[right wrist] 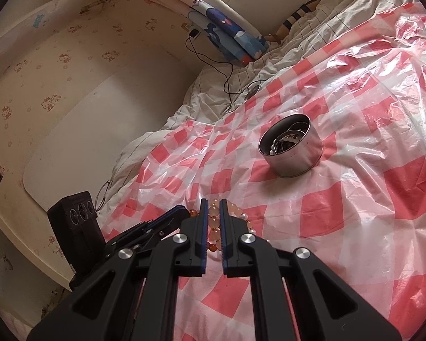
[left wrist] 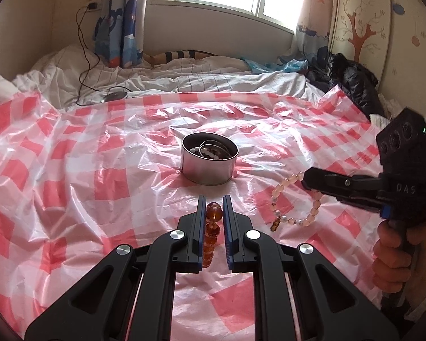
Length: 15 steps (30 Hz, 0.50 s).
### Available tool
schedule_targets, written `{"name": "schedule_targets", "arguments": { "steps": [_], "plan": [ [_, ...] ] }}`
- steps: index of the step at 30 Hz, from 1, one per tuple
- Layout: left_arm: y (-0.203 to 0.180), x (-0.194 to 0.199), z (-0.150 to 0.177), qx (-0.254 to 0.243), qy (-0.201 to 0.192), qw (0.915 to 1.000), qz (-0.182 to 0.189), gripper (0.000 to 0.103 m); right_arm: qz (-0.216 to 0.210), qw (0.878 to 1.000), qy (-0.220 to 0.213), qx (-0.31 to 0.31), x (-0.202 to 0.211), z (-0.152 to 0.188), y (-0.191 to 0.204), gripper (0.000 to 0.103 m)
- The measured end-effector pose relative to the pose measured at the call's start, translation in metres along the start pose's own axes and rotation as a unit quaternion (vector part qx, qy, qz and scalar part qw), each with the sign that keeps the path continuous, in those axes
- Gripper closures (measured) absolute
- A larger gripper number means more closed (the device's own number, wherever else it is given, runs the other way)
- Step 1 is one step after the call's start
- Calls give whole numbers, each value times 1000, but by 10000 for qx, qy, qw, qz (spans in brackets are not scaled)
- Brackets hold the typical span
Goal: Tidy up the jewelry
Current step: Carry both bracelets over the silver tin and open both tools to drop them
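Meanwhile each hand-held gripper [left wrist: 214, 199] [right wrist: 213, 203] pinches a bead bracelet [left wrist: 213, 228] [right wrist: 214, 223], tin [left wrist: 210, 167] well apart on open sheet [left wrist: 71, 170].

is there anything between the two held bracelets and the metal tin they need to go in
Nothing visible. The left gripper is shut on the amber bracelet and the right gripper on the pale pink bracelet. Only bare checkered plastic sheet lies between them and the open metal tin.
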<state>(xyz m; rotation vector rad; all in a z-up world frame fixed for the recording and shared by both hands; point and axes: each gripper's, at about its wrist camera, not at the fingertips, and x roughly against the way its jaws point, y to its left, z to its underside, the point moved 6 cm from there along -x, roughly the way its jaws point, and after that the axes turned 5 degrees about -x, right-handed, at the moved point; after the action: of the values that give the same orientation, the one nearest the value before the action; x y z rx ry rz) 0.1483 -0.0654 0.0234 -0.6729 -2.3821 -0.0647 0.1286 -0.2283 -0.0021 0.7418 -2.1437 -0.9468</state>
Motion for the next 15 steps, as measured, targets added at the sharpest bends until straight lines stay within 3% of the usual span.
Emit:
{"name": "schedule_targets", "arguments": {
  "steps": [4, 15],
  "plan": [
    [12, -7, -6, 587, -24, 9969, 523, 93, -45, 9999, -52, -132, 4, -4, -4, 95],
    [13, -16, -20, 880, 104, 9915, 953, 93, -192, 9993, -56, -309, 11, -22, -9, 95]
  ]
}}
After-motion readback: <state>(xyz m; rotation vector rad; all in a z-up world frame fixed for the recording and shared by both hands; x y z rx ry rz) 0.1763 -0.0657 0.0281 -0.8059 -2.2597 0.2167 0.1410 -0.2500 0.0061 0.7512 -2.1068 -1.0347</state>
